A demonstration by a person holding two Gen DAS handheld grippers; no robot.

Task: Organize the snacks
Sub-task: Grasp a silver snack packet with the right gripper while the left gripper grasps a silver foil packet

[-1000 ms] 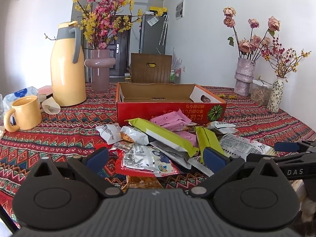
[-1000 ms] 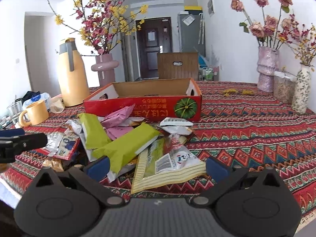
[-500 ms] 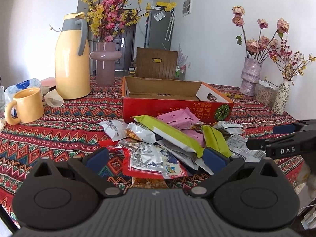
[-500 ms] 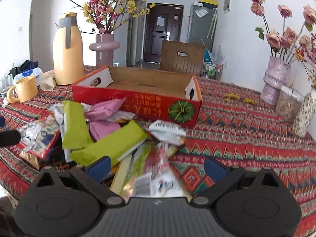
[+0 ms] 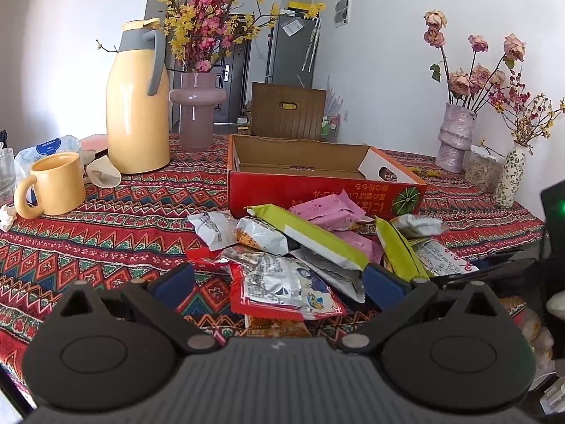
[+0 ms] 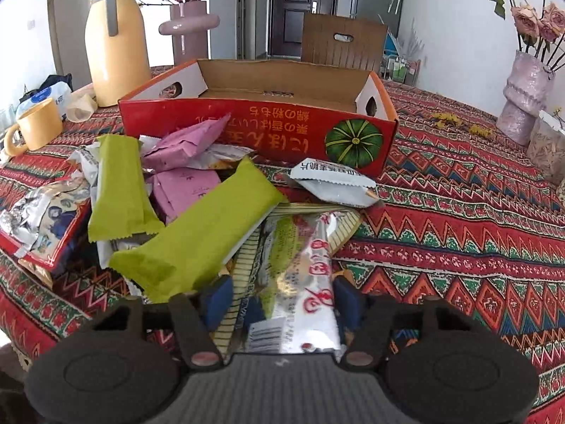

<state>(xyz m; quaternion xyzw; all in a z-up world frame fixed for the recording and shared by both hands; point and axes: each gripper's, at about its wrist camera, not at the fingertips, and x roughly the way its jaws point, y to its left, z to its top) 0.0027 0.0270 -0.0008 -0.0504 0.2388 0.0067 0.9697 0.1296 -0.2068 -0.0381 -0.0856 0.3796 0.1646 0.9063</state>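
A patterned red cloth (image 6: 459, 233) covers the counter (image 5: 106, 226), white walls and a dark door behind. Snacks (image 6: 183, 212) lie heaped just before the open red box (image 6: 257, 130). The right claw (image 6: 282, 304) is clamped on a white packet (image 6: 303, 282); the left claw (image 5: 279, 282) stands apart above the heap.

box interior (image 6: 282, 86): open top, nothing seen inside
front of box: snack pile (image 6: 183, 208) crowds its front wall
table right side (image 6: 459, 233): bare cloth, free passage
table left edge: mug (image 5: 56, 183), thermos (image 5: 137, 106) block
far right corner: vases (image 5: 455, 137), jar
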